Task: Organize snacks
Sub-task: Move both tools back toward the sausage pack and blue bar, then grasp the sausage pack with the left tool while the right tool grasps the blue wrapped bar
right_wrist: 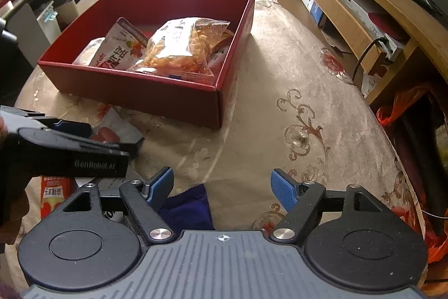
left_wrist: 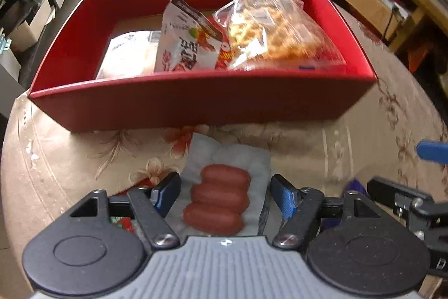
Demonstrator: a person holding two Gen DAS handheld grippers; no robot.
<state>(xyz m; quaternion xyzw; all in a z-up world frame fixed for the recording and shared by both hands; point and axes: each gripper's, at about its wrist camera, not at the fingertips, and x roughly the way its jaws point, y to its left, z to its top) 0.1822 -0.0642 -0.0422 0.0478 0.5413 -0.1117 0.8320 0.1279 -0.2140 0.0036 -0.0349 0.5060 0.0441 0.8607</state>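
Note:
A clear pack of three reddish sausages [left_wrist: 218, 198] lies on the floral tablecloth, just in front of a red box [left_wrist: 196, 102]. My left gripper [left_wrist: 225, 194] is open and straddles the pack, with its blue pads clear of it on both sides. The box holds a white-and-red packet [left_wrist: 184, 41], a clear bag of orange crisps [left_wrist: 274, 32] and a pale packet [left_wrist: 128, 52]. My right gripper [right_wrist: 222, 187] is open over the cloth. A dark blue packet [right_wrist: 187, 209] lies under its left finger, untouched. The left gripper [right_wrist: 84, 142] shows at the left of the right wrist view.
An orange-red carton [right_wrist: 53, 195] lies on the table's near left. A wooden TV cabinet [right_wrist: 336, 10] runs along the right, with an orange plastic bag [right_wrist: 403, 105] below it. The round table's edge [right_wrist: 406, 187] curves close on the right.

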